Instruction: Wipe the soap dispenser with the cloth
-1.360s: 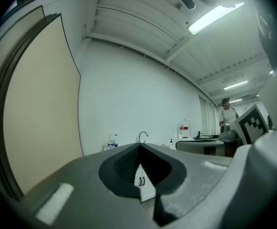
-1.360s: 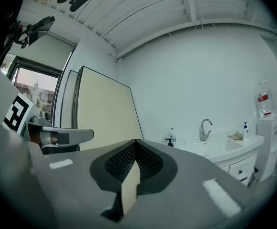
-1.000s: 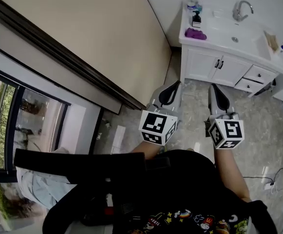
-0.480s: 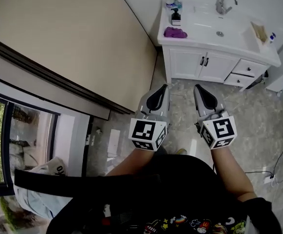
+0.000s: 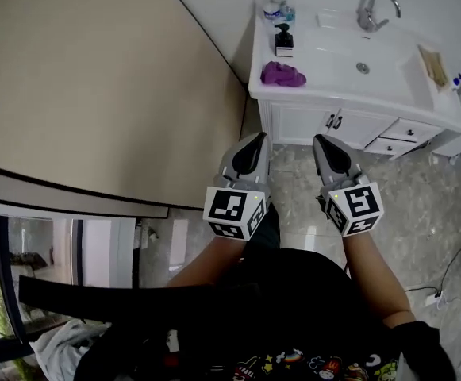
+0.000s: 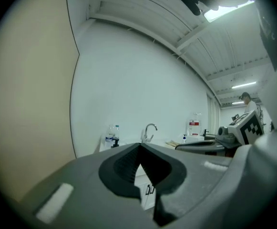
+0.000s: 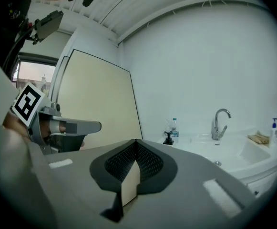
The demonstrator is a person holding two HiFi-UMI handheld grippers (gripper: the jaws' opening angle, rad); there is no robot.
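The soap dispenser [image 5: 284, 41], a small dark pump bottle, stands at the back left of the white vanity top [image 5: 325, 68]. A crumpled purple cloth [image 5: 282, 74] lies just in front of it near the vanity's left edge. My left gripper [image 5: 254, 138] and right gripper [image 5: 323, 140] are held side by side over the floor, short of the vanity, both shut and empty. In the right gripper view the soap dispenser [image 7: 168, 138] shows beyond the closed jaws. The left gripper view shows its jaws meeting at the tip, with the faucet [image 6: 149, 130] past them.
A sink with a chrome faucet [image 5: 370, 10] fills the vanity's middle; water bottles [image 5: 278, 8] stand behind the dispenser. Cabinet doors [image 5: 329, 122] and drawers [image 5: 389, 144] face me. A beige wall panel [image 5: 95, 78] runs along the left. A cable [image 5: 446, 280] lies on the floor at right.
Both grippers and I have moved toward the vanity, which now looks nearer and larger. The window at left has slid out of view. Both grippers stay shut.
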